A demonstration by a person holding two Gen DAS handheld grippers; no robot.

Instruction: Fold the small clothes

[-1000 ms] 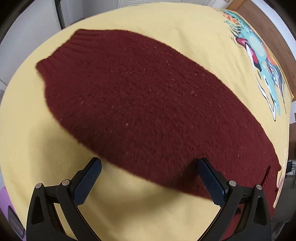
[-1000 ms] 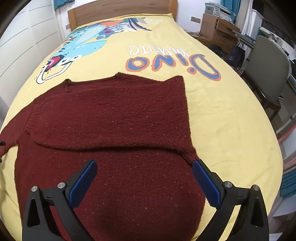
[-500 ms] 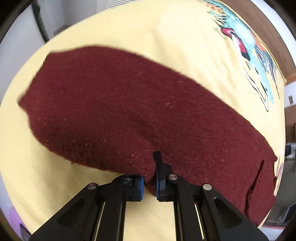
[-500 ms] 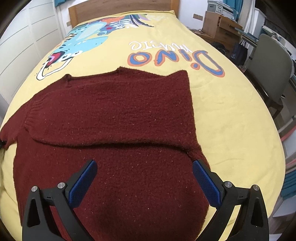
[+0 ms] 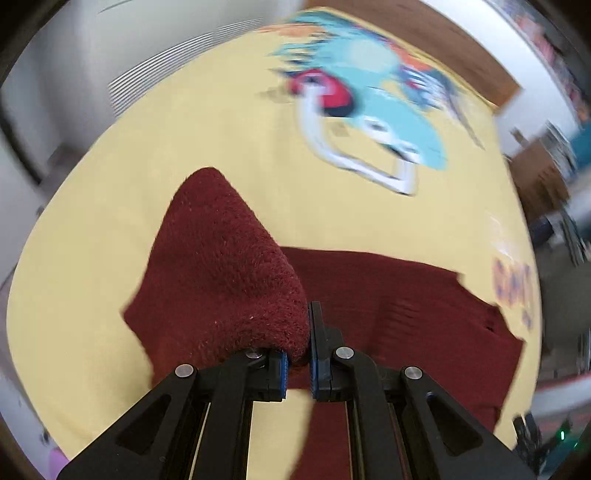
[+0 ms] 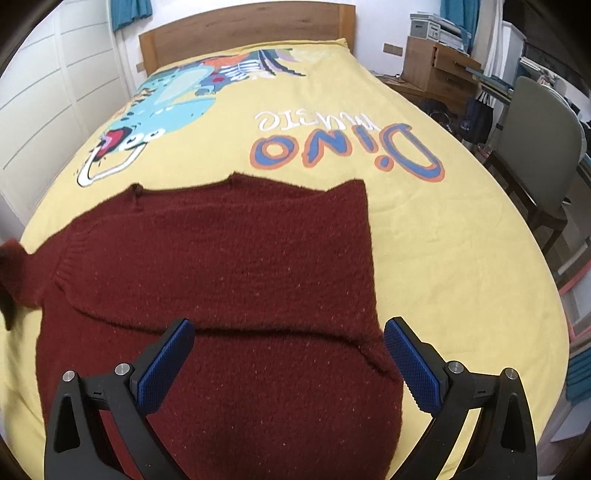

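Left gripper (image 5: 298, 363) pinches sleeve (image 5: 225, 280) lifted at centre, probably to fold across sweater (image 6: 229, 280); right gripper (image 6: 288, 363) fingers wide, empty.

a bed (image 6: 461, 206) with a wooden headboard (image 6: 243, 26) wears a yellow cover printed with a cartoon dinosaur (image 6: 173, 103) and "dino music" lettering (image 6: 347, 147). white panelled wardrobe doors (image 6: 51, 92) stand at the left, a grey chair (image 6: 535, 147) and a wooden desk (image 6: 439, 66) at the right, teal curtains (image 6: 131, 13) behind.
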